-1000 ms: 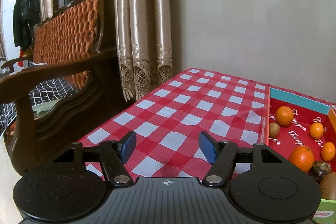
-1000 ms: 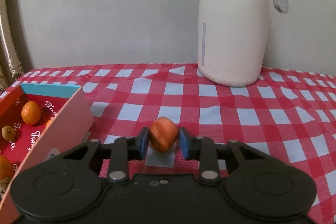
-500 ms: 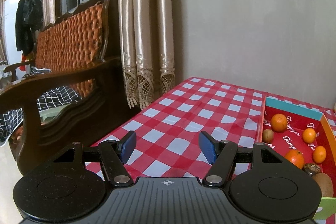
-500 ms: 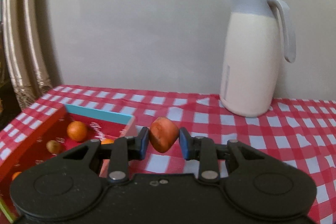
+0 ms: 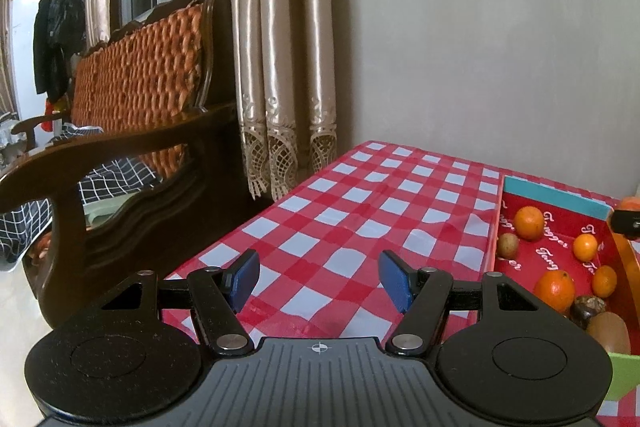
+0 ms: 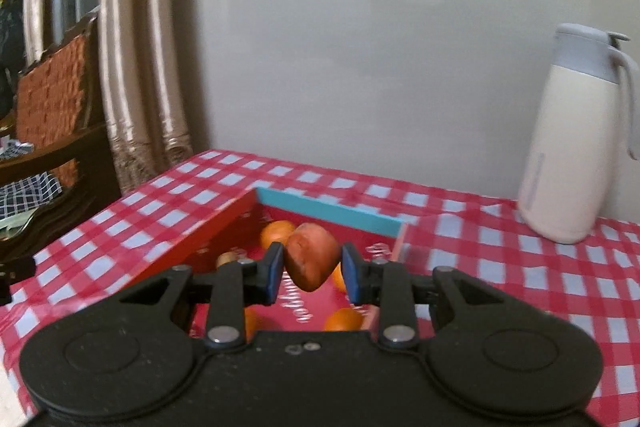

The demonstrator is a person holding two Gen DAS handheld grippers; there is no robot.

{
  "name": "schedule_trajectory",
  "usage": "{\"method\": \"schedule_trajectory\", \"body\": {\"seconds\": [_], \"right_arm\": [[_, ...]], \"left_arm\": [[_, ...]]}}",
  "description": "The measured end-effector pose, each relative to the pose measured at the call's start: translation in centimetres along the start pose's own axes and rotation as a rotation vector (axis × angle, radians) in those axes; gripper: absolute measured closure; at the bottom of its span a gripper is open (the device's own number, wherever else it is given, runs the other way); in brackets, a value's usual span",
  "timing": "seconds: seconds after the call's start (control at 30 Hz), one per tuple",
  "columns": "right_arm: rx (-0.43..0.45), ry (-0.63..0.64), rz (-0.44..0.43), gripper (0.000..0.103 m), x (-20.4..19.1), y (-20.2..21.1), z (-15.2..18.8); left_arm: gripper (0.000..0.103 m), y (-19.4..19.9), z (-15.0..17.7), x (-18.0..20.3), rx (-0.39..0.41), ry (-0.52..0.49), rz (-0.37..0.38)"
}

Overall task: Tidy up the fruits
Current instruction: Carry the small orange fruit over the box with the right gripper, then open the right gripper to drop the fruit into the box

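The right claw (image 6: 311,269) pinches a reddish fruit (image 6: 311,261) above the red box (image 6: 192,251) of oranges (image 5: 529,223); the left claw (image 5: 320,281) hangs wide over the checked desk (image 5: 360,211).

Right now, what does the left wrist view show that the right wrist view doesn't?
Left wrist only: the open left gripper over the checked tablecloth, plus a dark brown fruit in the red box. Right wrist only: the right gripper shut on an orange-red fruit, and the white jug. Both: box, oranges, curtain.
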State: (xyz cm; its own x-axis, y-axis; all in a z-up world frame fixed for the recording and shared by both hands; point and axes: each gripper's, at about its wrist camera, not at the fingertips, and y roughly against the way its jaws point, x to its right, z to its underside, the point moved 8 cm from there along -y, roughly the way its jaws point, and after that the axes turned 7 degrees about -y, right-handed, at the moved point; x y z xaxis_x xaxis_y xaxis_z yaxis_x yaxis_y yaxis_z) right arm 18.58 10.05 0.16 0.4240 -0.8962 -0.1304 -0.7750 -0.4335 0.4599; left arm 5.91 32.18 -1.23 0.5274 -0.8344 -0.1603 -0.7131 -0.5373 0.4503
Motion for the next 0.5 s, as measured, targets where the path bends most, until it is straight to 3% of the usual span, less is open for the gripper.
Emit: {"method": "schedule_trajectory", "body": {"seconds": [0.5], "right_arm": [[-0.043, 0.030, -0.023, 0.074, -1.8, -0.4, 1.4]], "left_arm": [[0.037, 0.7, 0.5, 0.1, -0.003, 0.005, 0.008]]}}
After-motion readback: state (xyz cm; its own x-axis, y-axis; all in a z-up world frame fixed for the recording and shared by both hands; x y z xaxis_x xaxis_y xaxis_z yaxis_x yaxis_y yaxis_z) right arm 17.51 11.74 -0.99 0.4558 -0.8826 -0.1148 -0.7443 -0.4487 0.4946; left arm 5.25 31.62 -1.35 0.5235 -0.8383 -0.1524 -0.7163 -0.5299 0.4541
